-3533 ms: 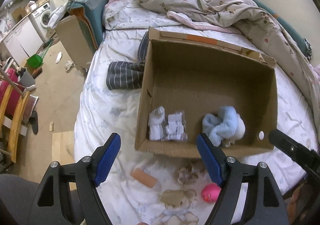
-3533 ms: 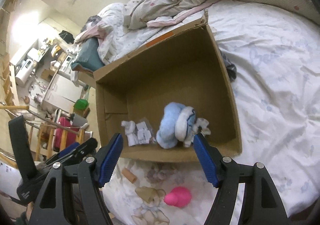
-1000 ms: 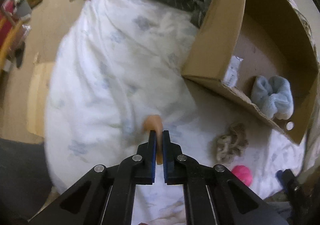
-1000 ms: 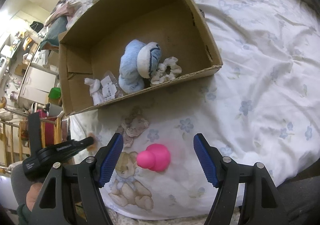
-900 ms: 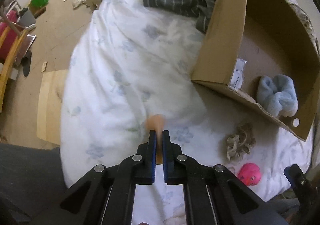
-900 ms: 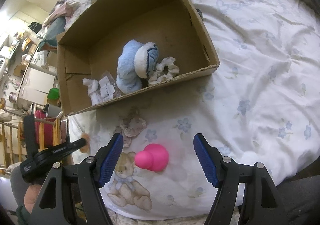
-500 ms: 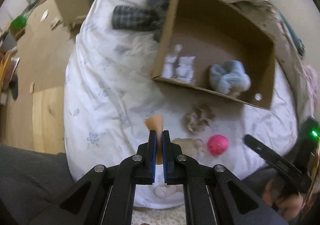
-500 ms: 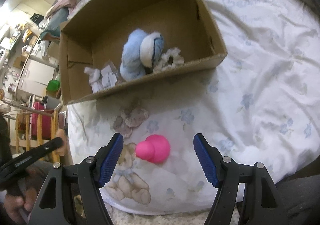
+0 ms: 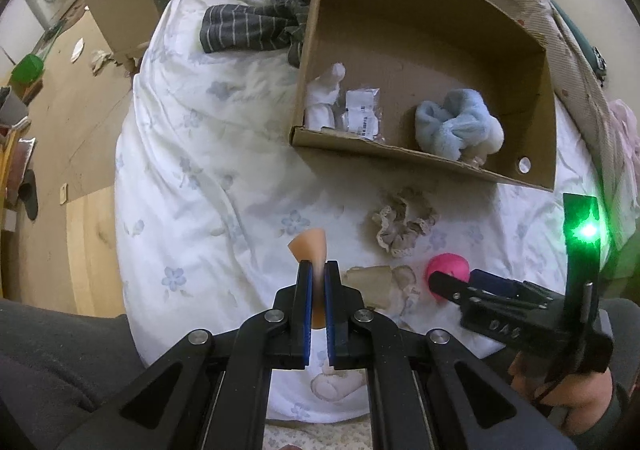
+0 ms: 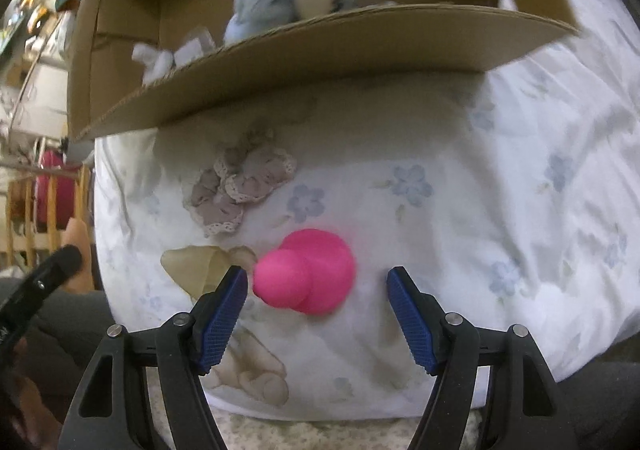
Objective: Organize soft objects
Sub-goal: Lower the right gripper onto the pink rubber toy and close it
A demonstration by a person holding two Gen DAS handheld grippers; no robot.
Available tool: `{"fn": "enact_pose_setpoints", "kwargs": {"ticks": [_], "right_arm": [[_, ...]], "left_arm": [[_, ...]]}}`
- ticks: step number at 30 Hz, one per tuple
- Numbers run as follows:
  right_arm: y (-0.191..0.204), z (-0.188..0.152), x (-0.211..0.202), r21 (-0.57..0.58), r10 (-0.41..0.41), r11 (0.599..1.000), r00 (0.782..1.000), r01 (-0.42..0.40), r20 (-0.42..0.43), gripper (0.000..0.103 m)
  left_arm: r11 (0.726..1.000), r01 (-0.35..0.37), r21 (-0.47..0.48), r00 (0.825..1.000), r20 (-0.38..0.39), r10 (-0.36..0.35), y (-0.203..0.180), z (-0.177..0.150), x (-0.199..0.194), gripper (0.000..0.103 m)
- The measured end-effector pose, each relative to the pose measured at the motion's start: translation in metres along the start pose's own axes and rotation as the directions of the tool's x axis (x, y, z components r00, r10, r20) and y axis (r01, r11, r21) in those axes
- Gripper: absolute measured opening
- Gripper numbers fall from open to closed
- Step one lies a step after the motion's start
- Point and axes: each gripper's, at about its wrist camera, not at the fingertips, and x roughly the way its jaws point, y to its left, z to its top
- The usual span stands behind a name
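Currently on the bed: soft items, two grippers

Item one: my left gripper [image 9: 316, 282], clenched on a peach sponge [image 9: 309, 246], held above the floral bedsheet [image 9: 192, 154]. Item two: my right gripper [image 10: 316, 304], fingers spread wide, low over the sheet, a pink squishy toy [image 10: 310, 270] between the tips. Item three: beige lace scrunchie [image 9: 404, 224], loose on the sheet beside the toy. Item four: cardboard box [image 9: 400, 152], holding a blue plush [image 9: 456, 126], a white bundle [image 9: 324, 100] and a clear packet [image 9: 362, 112].
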Motion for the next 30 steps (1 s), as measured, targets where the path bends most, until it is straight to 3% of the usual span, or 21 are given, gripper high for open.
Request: {"fn": "enact_pose_setpoints", "kwargs": {"ticks": [8, 9, 11, 15, 30], "right_arm": [[0.021, 0.003, 0.013, -0.074, -0.084, 0.994, 0.996, 0.083, 0.0, 0.077], [0.021, 0.002, 0.012, -0.076, -0.09, 0.993, 0.996, 0.089, 0.002, 0.073], [0.023, -0.001, 0.011, -0.09, -0.105, 0.99, 0.994, 0.106, 0.008, 0.053], [0.021, -0.005, -0.002, -0.099, -0.106, 0.989, 0.993, 0.111, 0.059, 0.053], [0.006, -0.013, -0.037, -0.084, -0.036, 0.995, 0.992, 0.046, 0.117, 0.053]], "left_arm": [[1.0, 0.005, -0.016, 0.999, -0.042, -0.006, -0.001, 0.0, 0.012, 0.005], [1.0, 0.003, -0.013, 0.999, -0.044, -0.004, -0.001, 0.0, 0.013, 0.005], [1.0, 0.001, -0.013, 0.999, -0.043, -0.001, -0.001, 0.0, 0.014, 0.005], [1.0, -0.012, -0.014, 0.999, -0.03, 0.012, 0.0, 0.001, 0.012, 0.005], [0.997, -0.073, -0.021, 0.997, 0.013, 0.073, 0.008, -0.004, 0.005, 0.005]]}}
